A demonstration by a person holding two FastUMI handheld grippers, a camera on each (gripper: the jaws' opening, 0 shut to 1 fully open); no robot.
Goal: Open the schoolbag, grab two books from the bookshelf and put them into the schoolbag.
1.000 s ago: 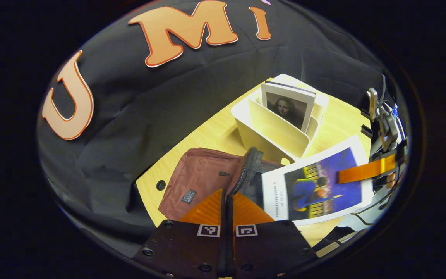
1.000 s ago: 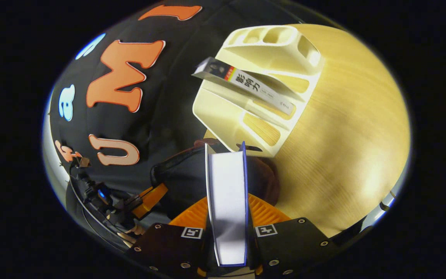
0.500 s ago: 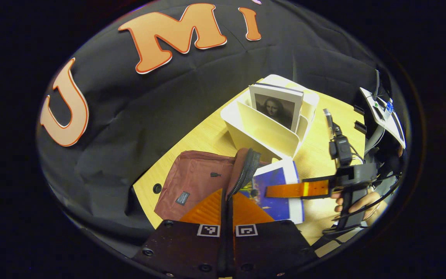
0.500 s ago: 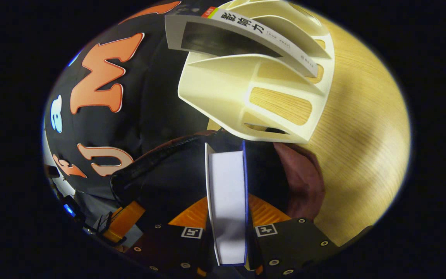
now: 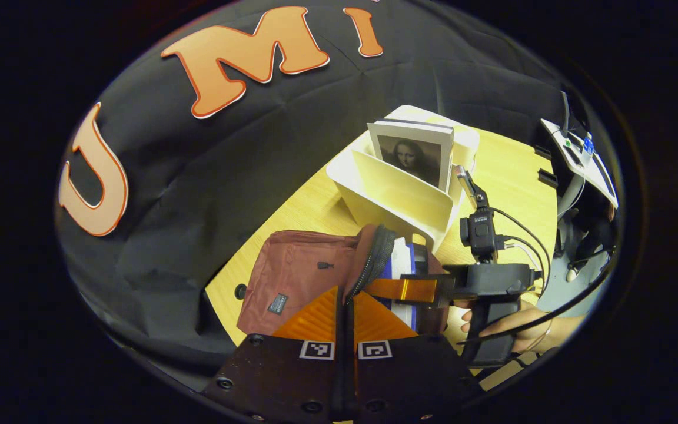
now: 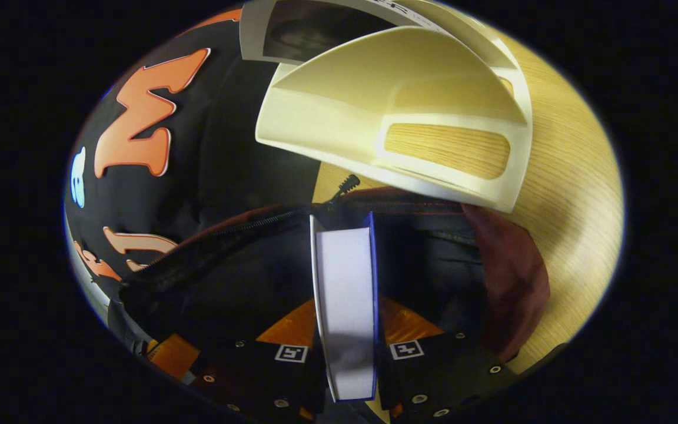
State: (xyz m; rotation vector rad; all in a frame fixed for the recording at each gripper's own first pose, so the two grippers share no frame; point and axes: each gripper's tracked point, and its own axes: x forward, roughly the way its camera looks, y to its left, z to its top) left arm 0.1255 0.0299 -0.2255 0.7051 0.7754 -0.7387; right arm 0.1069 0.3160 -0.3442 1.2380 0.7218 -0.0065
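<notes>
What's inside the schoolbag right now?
The blue-covered book, clamped in the right gripper, is partway through the schoolbag mouth, which the left gripper pinches open by the zipper edge. The interior is dark; the bag walls hide whatever lies deeper.

The cream bookshelf [image 6: 398,112] stands just behind the schoolbag's [image 6: 509,277] open mouth, crowding its far side, while bare tabletop [image 6: 574,194] lies beside it.
</notes>
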